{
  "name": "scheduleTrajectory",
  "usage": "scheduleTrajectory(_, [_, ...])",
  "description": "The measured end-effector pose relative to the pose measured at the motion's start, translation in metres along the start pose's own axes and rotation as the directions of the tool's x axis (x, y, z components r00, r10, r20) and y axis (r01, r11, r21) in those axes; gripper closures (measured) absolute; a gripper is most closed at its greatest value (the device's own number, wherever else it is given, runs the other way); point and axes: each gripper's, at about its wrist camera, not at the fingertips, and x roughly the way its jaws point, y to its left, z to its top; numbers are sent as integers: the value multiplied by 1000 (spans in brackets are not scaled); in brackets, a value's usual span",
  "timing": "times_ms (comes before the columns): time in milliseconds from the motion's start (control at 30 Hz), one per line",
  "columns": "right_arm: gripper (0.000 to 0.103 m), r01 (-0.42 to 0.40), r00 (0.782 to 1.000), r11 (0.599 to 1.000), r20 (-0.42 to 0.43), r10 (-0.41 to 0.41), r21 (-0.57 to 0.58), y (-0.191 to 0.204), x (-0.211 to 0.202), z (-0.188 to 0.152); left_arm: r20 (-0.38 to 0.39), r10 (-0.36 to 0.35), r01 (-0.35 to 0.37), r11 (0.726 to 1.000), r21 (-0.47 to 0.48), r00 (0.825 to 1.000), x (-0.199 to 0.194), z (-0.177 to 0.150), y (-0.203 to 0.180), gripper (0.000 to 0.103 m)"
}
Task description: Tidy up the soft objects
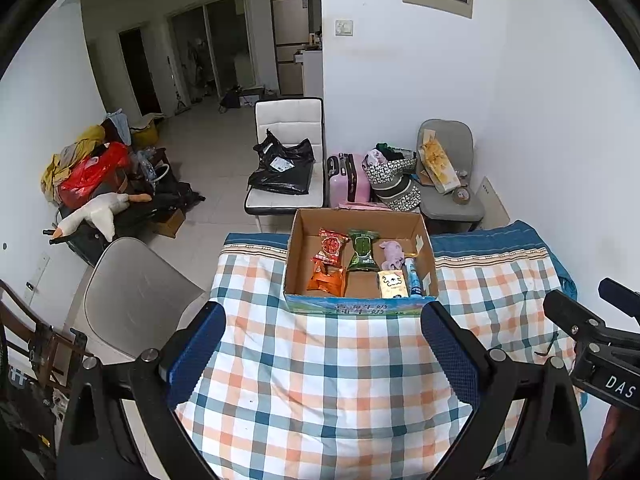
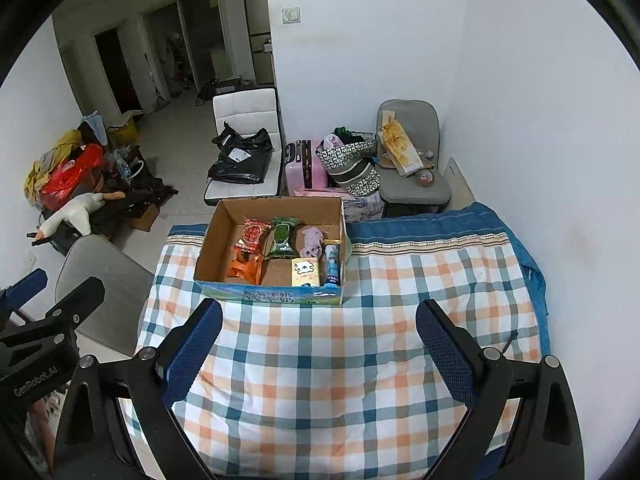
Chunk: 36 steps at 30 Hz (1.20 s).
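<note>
Two hand-held grippers hover side by side above the near part of a plaid-covered counter (image 1: 320, 380), the left hand-held gripper (image 1: 322, 350) and the right hand-held gripper (image 2: 320, 344) each with blue-padded jaws spread wide apart and nothing between them. Farther back on the cloth sits an open cardboard box (image 1: 298, 248), its long axis running left to right. Inside, a red snack packet (image 1: 331, 245) and a green packet (image 1: 363, 250) lie with their long axes pointing near to far, an orange packet (image 1: 326, 280) just near the red one. At the right end, a small lilac plush toy (image 1: 391, 254) lies toward the far wall, a pale yellow pack (image 1: 393, 284) near it, and a blue tube (image 1: 413, 278) along the right wall.
</note>
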Motion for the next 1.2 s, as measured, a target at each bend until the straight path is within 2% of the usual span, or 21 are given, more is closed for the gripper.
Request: scheduleTrajectory(1200, [4,9,1000,1000,16,-9,2,-10,-7,14,12,-1,1,1000,-9,1000,-4,-2,-1,3])
